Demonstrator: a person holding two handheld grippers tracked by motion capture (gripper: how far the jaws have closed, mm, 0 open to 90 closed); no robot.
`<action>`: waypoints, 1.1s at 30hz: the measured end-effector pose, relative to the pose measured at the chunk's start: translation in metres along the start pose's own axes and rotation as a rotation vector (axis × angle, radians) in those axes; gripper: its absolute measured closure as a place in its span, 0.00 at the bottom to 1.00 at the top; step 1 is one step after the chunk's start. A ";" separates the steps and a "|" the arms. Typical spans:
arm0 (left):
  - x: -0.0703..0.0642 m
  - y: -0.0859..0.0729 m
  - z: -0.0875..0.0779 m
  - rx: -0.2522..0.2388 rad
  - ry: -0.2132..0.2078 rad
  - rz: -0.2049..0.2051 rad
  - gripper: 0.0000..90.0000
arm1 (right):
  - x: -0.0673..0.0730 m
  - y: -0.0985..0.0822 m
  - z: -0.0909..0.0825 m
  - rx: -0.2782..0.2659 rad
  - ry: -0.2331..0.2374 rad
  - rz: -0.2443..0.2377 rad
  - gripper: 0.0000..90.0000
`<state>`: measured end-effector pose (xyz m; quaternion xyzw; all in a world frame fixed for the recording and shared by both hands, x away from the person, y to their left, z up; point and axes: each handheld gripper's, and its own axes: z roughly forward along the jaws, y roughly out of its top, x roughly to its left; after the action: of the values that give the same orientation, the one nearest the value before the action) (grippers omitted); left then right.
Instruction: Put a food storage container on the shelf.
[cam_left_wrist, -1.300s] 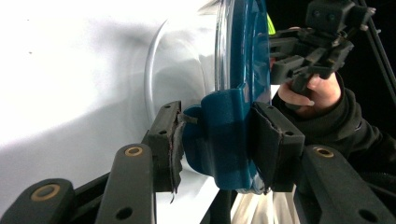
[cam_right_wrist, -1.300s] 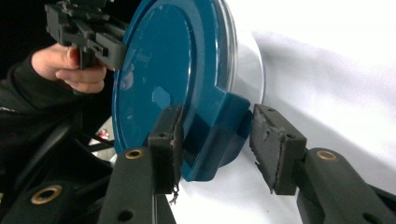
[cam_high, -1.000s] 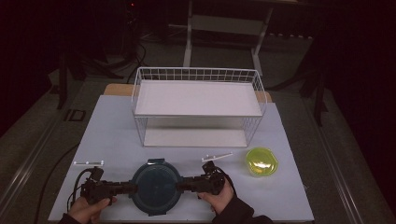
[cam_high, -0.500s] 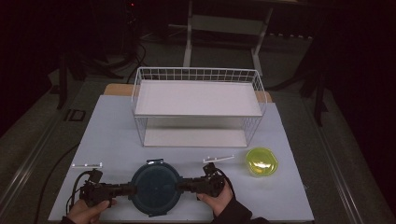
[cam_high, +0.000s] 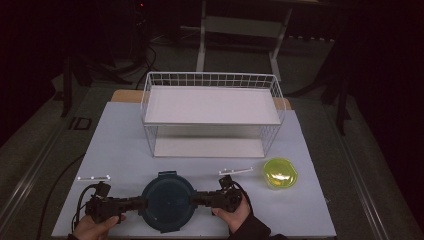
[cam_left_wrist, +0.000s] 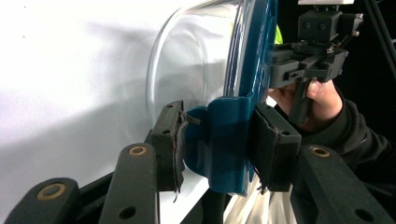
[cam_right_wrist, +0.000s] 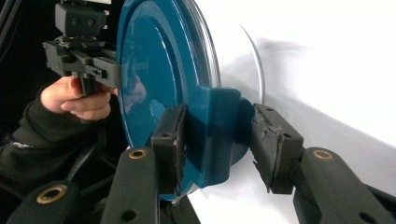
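Gripping from both sides, you have the round clear glass container with the dark blue plastic lid (cam_high: 166, 202) low in the middle of the high view, on the white table (cam_high: 125, 145); your left gripper (cam_high: 131, 203) comes at it from the lower left of the frame and your right gripper (cam_high: 201, 199) from the lower right, the two facing each other across the lid.

In the left gripper view your left gripper (cam_left_wrist: 219, 144) pinches a blue latch tab (cam_left_wrist: 224, 140) on the lid's edge, one pad on each face of the tab, both pressed against it; the glass bowl (cam_left_wrist: 191, 60) rises toward the upper middle of that frame, and your other hand (cam_left_wrist: 308, 93) with its gripper sits at the upper right.

In the right gripper view your right gripper (cam_right_wrist: 217, 140) brackets the opposite blue latch tab (cam_right_wrist: 215, 135); the left pad lies on the tab, while the right pad seems to stand just off the clip, though you cannot tell for sure whether it presses; your left hand (cam_right_wrist: 79, 100) shows at the left of that frame.

Farther up the high view, a white wire two-level shelf rack (cam_high: 212, 112) stands in the middle of the frame; a small yellow-green lidded bowl (cam_high: 280, 173) sits right of centre, near your right gripper but apart from it.
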<state>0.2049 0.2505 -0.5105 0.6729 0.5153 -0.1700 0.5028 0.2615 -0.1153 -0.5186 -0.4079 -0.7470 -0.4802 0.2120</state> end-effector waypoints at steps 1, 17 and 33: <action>-0.001 0.001 0.000 -0.001 0.002 0.005 0.64 | 0.000 0.000 0.000 -0.002 0.004 0.002 0.62; -0.026 0.030 -0.003 -0.045 -0.012 0.065 0.64 | 0.015 0.024 -0.024 -0.070 -0.004 -0.038 0.63; -0.057 0.079 0.003 -0.055 -0.039 0.149 0.63 | 0.030 0.058 -0.063 -0.154 -0.027 -0.082 0.63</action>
<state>0.2502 0.2211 -0.4298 0.6918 0.4585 -0.1307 0.5424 0.2867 -0.1475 -0.4374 -0.3986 -0.7266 -0.5391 0.1502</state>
